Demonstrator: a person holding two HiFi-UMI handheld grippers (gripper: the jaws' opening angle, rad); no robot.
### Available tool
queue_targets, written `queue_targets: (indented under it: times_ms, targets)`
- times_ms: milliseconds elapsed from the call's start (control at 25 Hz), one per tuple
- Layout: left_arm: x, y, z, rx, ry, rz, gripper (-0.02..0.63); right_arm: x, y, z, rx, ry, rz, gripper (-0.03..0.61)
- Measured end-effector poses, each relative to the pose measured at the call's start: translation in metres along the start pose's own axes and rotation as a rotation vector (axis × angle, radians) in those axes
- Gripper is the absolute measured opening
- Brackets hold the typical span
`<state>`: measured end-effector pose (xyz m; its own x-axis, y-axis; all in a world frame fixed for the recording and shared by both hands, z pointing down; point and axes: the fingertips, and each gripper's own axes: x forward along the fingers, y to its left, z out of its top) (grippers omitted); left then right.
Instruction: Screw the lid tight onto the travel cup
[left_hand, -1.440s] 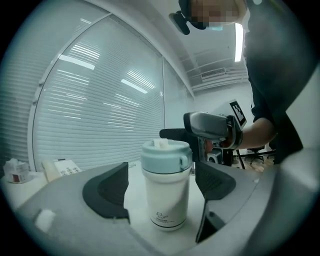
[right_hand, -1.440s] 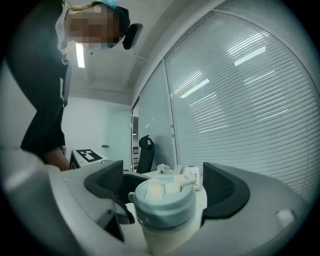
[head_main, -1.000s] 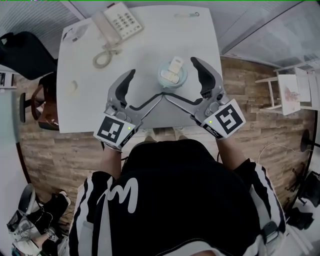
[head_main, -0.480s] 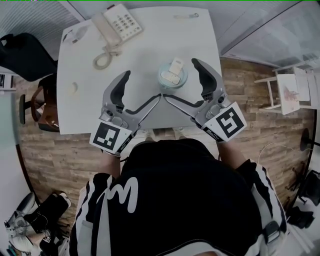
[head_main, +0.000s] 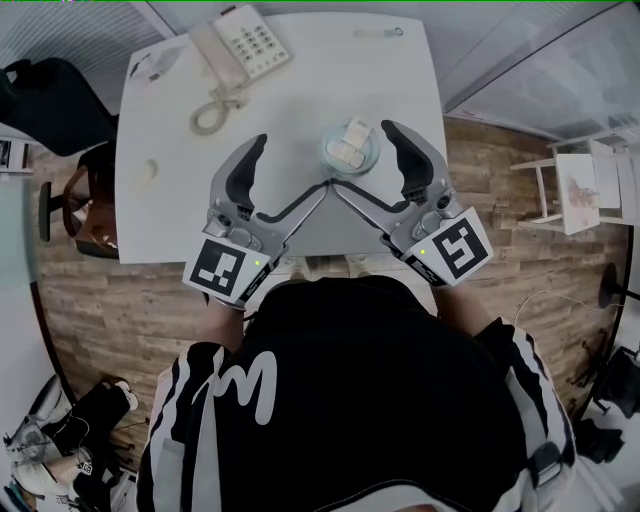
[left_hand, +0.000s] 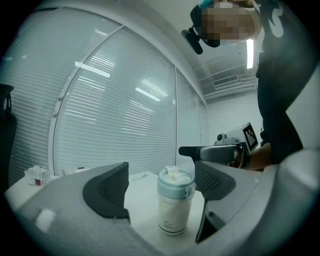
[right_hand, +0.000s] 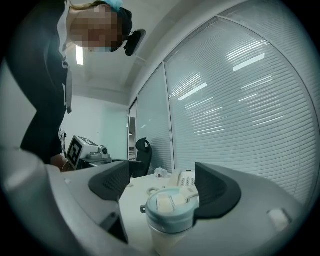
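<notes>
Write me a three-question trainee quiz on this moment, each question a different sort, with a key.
1. True or false: the lid sits on the cup.
2. Which is shut on the cup? A. left gripper B. right gripper C. both D. neither
3. Fill in: at the table's far left corner lies a ____.

Key: 1 true. 2 D: both are open. The right gripper's jaws have just been closing, with the lid between them, not gripped. 3 phone.
</notes>
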<state>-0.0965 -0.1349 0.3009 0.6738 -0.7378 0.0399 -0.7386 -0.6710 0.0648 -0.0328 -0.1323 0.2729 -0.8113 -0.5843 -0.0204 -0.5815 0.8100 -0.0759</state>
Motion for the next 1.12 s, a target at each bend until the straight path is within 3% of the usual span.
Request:
queue_targets:
  times_ms: [240, 480, 640, 1120]
  targets:
    - [0.0001, -0.0002, 0.0025, 0.010, -0.009, 0.019, 0.383, -0.0032, -0.0013, -0.0007, -0.006, 0.002, -0.007, 0.372]
    - [0.0023, 0.0026, 0.0039, 0.012, -0.024, 0.034, 0.345, -0.0065, -0.0060, 0.0015, 0.004, -0.023, 0.007, 0.276]
    - [0.0009, 0.0046, 0.0036, 0.013, -0.025, 0.051, 0.247, -0.0079, -0.0069, 0.0009, 0.001, -0.029, 0.010, 0.219]
    - [0.0010, 0.0053, 0.0043, 0.031, -0.042, 0.088, 0.151, -0.0066, -0.0006, -0.0046, 0.006, -0.013, 0.042, 0.109]
